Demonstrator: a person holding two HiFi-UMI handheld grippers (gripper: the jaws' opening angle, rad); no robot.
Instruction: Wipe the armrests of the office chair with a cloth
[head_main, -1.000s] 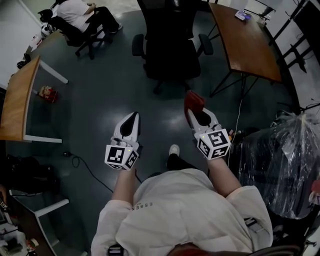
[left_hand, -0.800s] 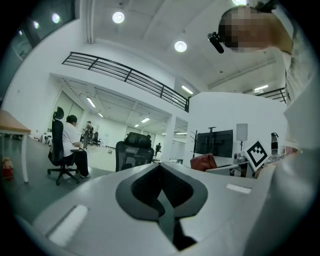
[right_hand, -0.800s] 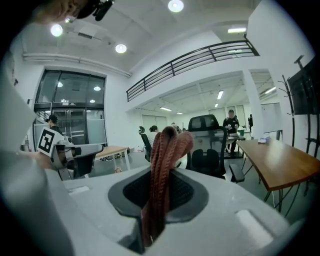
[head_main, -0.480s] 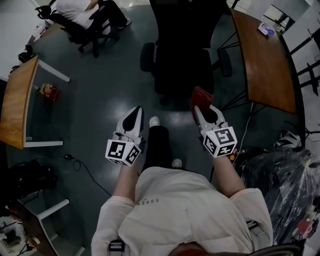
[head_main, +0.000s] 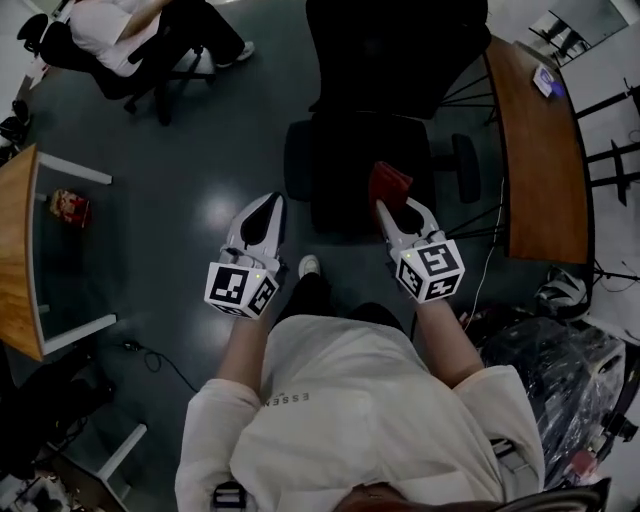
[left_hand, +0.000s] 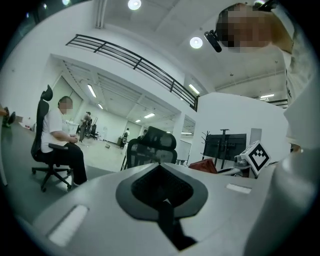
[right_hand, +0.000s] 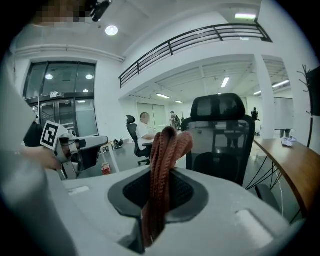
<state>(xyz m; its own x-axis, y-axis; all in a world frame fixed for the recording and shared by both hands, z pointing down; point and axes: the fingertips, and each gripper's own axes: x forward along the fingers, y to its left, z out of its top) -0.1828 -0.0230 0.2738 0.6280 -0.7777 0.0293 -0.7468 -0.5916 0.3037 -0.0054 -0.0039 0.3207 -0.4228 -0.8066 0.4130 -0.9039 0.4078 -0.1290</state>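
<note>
The office chair (head_main: 370, 130) stands at my twelve o'clock, one armrest (head_main: 297, 160) toward eleven and the other armrest (head_main: 466, 168) toward one. My left gripper (head_main: 268, 207) is just before the first. My right gripper (head_main: 392, 205), with the cloth (head_main: 388, 183) in it, is over the seat's front edge. A table (head_main: 540, 150) lies at two o'clock, a second table (head_main: 18, 260) at nine, and a seated person (head_main: 110, 25) at ten.

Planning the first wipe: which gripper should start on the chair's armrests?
Right: the right gripper is shut on the cloth, close to the office chair; the left gripper is shut, empty.
</note>
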